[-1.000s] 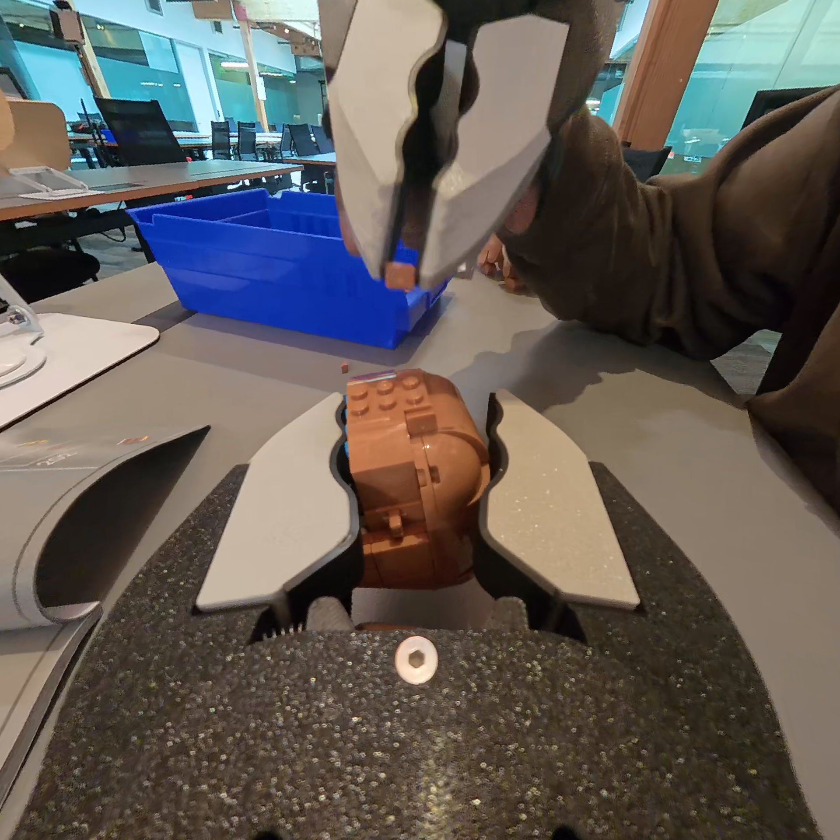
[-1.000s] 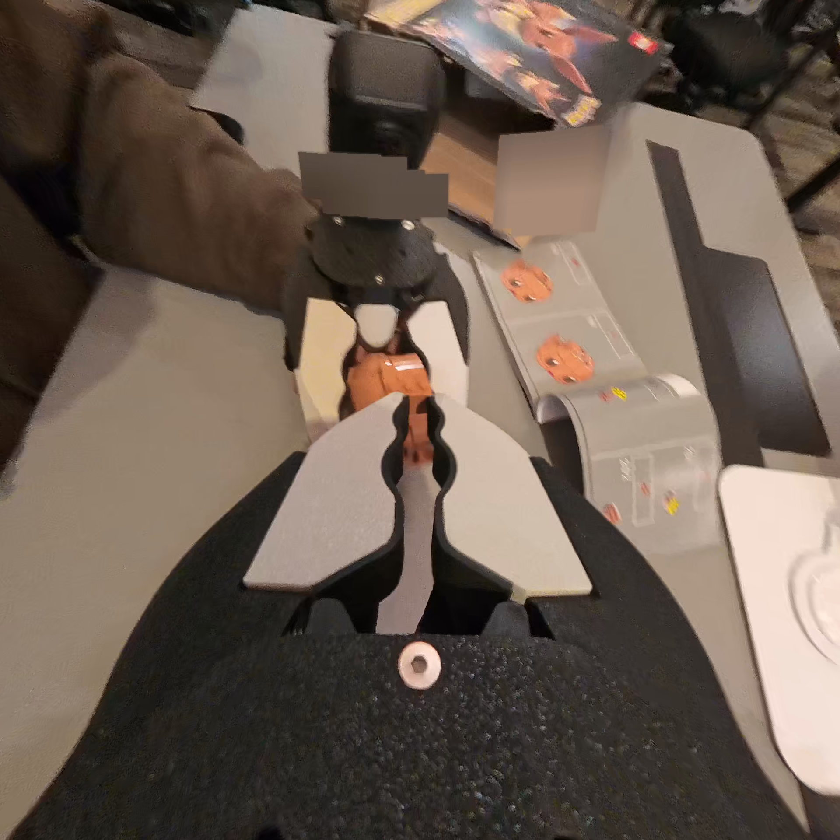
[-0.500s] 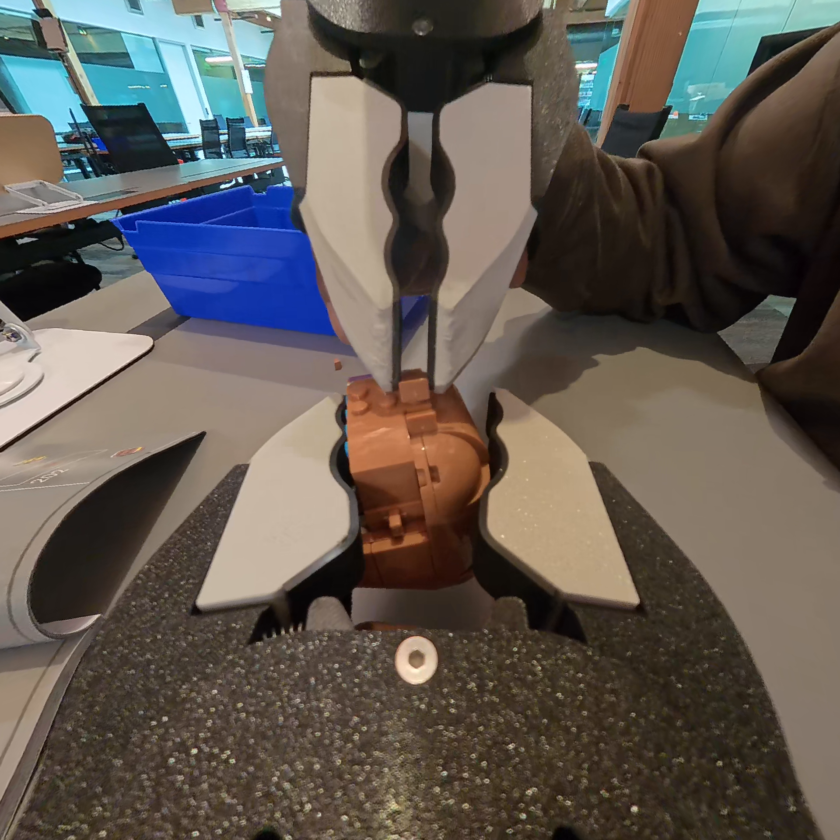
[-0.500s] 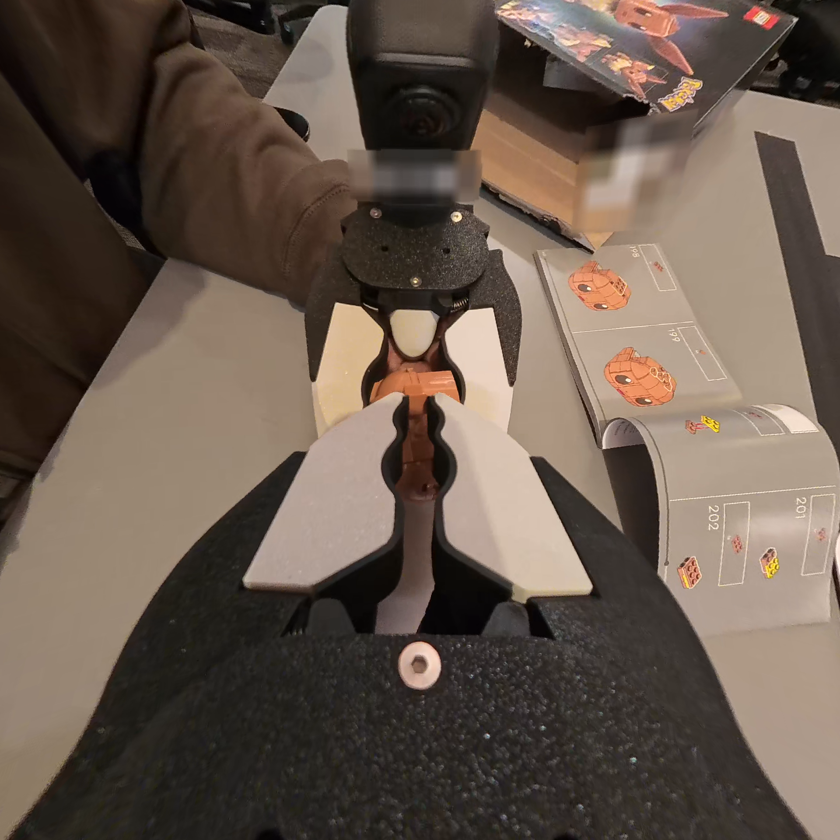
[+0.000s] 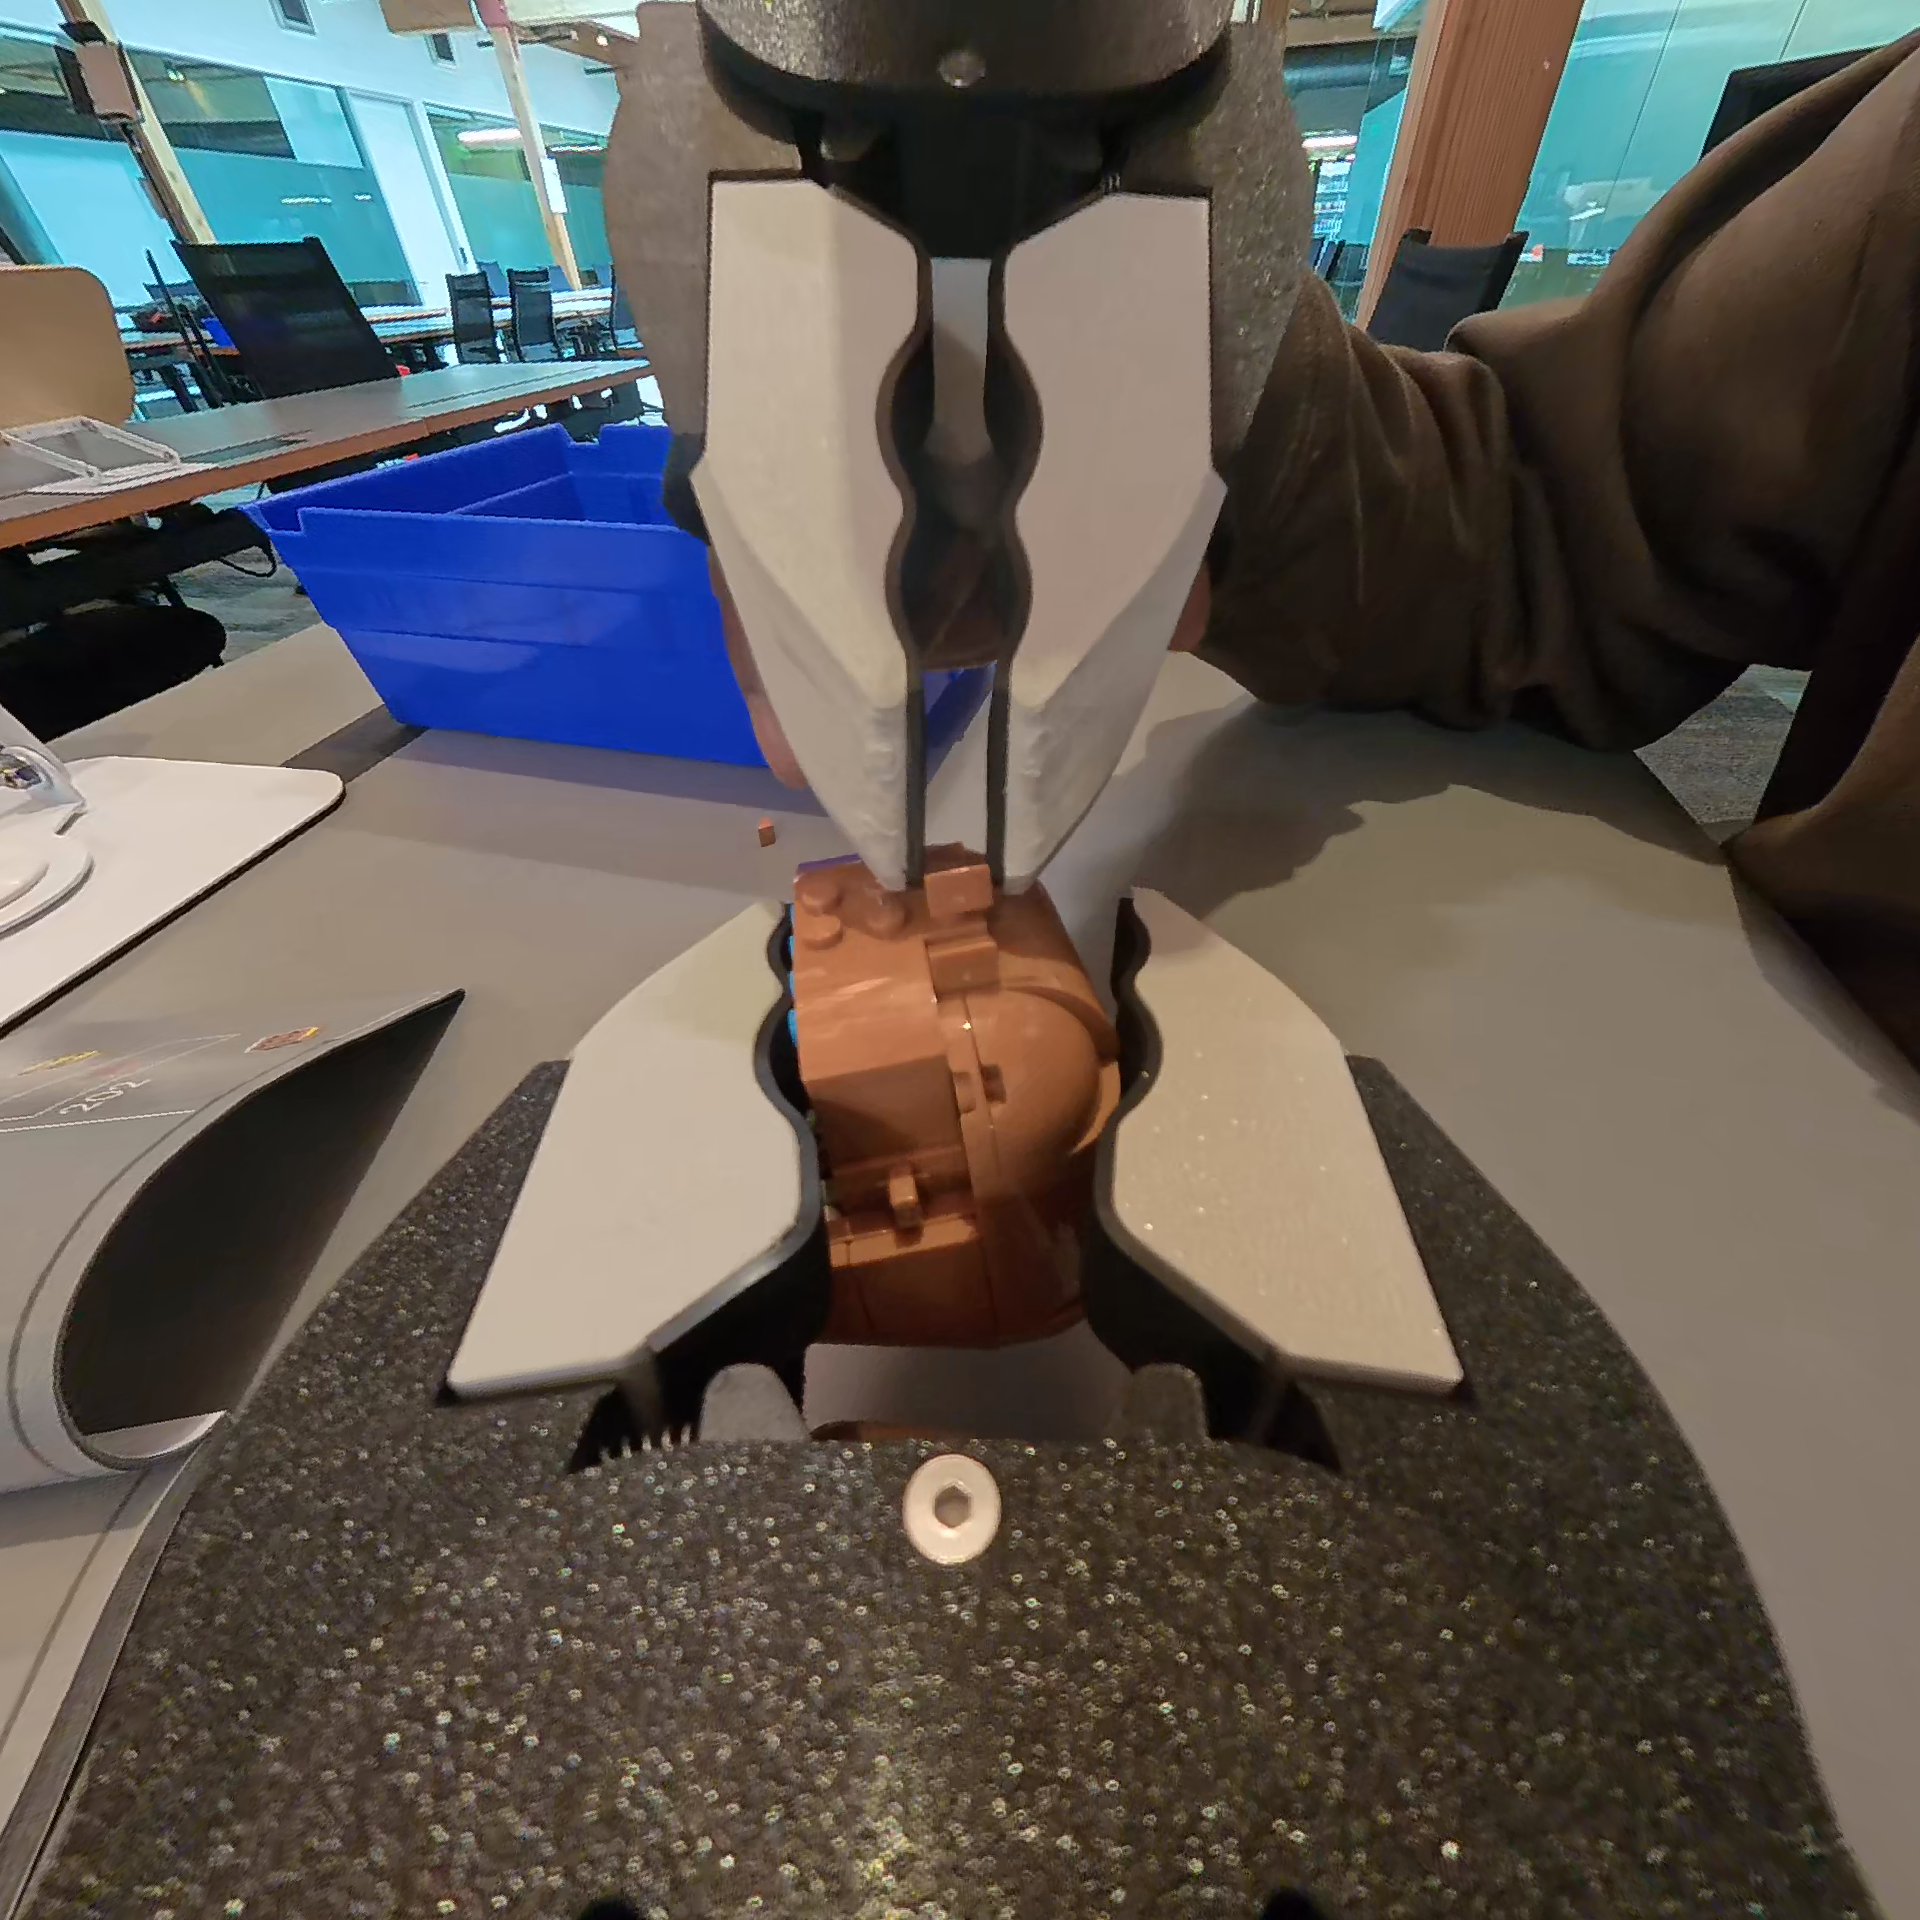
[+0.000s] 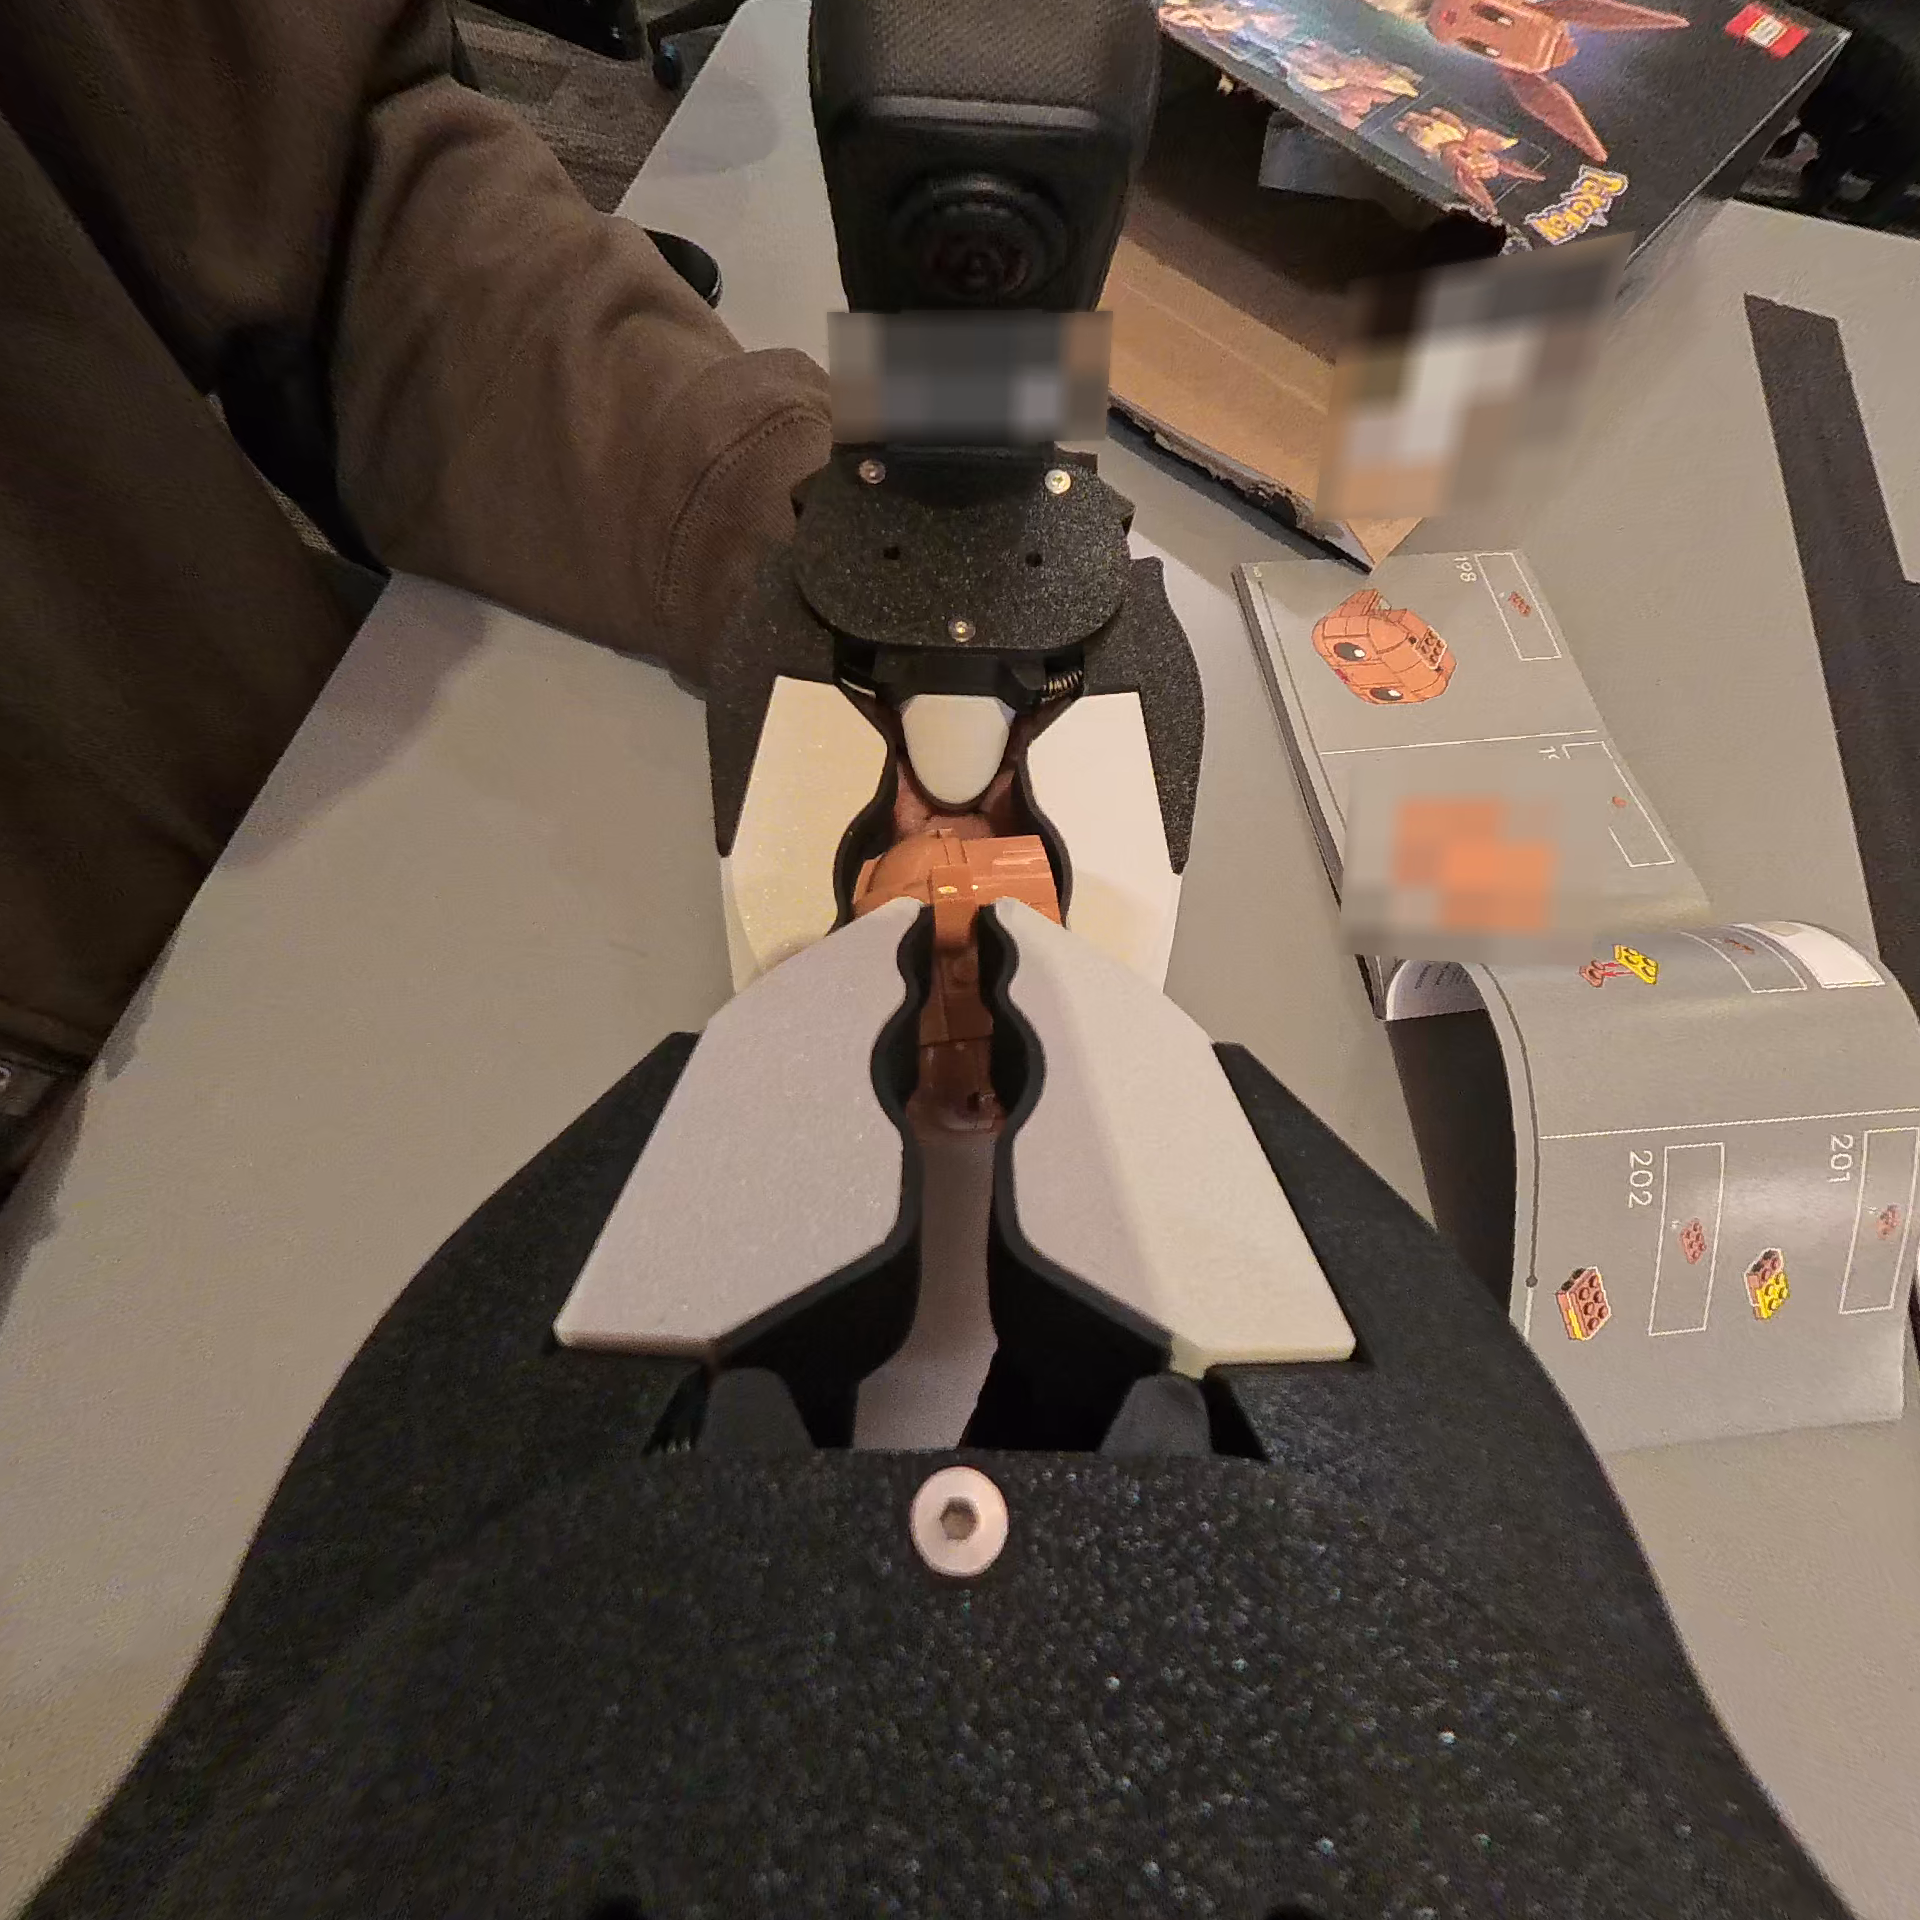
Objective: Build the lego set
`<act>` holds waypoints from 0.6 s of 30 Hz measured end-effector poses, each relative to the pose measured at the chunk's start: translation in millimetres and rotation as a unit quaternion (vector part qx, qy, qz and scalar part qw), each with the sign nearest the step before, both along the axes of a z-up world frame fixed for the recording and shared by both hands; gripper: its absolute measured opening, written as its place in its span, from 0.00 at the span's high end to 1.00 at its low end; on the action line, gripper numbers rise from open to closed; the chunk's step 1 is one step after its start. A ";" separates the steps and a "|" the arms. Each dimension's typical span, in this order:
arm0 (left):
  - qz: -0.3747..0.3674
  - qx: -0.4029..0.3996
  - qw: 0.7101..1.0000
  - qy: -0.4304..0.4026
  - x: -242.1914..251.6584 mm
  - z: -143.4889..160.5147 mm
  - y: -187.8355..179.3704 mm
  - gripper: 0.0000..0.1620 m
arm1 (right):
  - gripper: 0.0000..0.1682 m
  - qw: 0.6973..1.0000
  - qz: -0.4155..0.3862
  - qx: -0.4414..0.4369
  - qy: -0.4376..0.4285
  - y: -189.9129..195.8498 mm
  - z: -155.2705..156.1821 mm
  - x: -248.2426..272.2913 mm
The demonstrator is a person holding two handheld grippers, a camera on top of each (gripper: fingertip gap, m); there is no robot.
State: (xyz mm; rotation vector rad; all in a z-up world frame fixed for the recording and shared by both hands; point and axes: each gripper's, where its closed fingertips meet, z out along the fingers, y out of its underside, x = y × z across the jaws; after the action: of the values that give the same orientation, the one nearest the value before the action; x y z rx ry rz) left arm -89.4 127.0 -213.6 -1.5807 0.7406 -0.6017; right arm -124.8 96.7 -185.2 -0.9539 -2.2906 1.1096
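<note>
The left gripper (image 5: pixel 951 1049) clamps its pale grey fingers on both flanks of a rounded brown brick-built lego model (image 5: pixel 940 1101), which sits between them just above the grey table (image 5: pixel 1455 1039). A strip of blue brick shows on the model's left side, against the left finger.

From the far side, the right gripper (image 5: pixel 951 883) comes down steeply onto the model's studded top. Its jaws are nearly together, with only a narrow slot between them, and its tips touch the top around a small square brown lego piece (image 5: pixel 954 891) (whether the tips actually pinch that piece cannot be told). In the right wrist view the same gripper (image 6: pixel 951 914) shows its tips either side of the model's (image 6: pixel 961 883) upper edge.

A tiny brown lego bit (image 5: pixel 767 831) lies loose on the table just beyond the model, to the left. Farther back stands a blue plastic bin (image 5: pixel 499 613). An open grey instruction booklet (image 6: pixel 1662 1143) curls at the left of the left gripper, and the printed set box (image 6: pixel 1455 135) lies behind it. A brown sleeve (image 5: pixel 1558 468) reaches in from the right.
</note>
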 end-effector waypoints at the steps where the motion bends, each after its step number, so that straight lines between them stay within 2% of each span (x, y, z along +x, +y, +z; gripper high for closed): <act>1: 0.000 0.000 1.000 0.000 0.1 0.0 0.0 0.65 | 0.96 1.000 0.000 0.000 0.001 0.0 -0.1 -0.1; 11: -0.002 -0.001 1.000 -0.003 0.8 0.6 -0.6 0.65 | 0.95 1.000 0.001 0.008 0.005 0.7 -1.6 0.1; 18: -0.003 -0.002 1.000 -0.014 -0.3 2.5 -0.5 0.65 | 0.91 1.000 0.010 0.016 0.017 -1.6 -0.9 1.5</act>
State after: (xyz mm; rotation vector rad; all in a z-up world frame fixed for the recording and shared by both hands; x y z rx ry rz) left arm -89.7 126.5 -211.1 -1.5717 0.7235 -0.6281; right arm -123.3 95.1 -186.1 -0.8939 -2.2883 1.0849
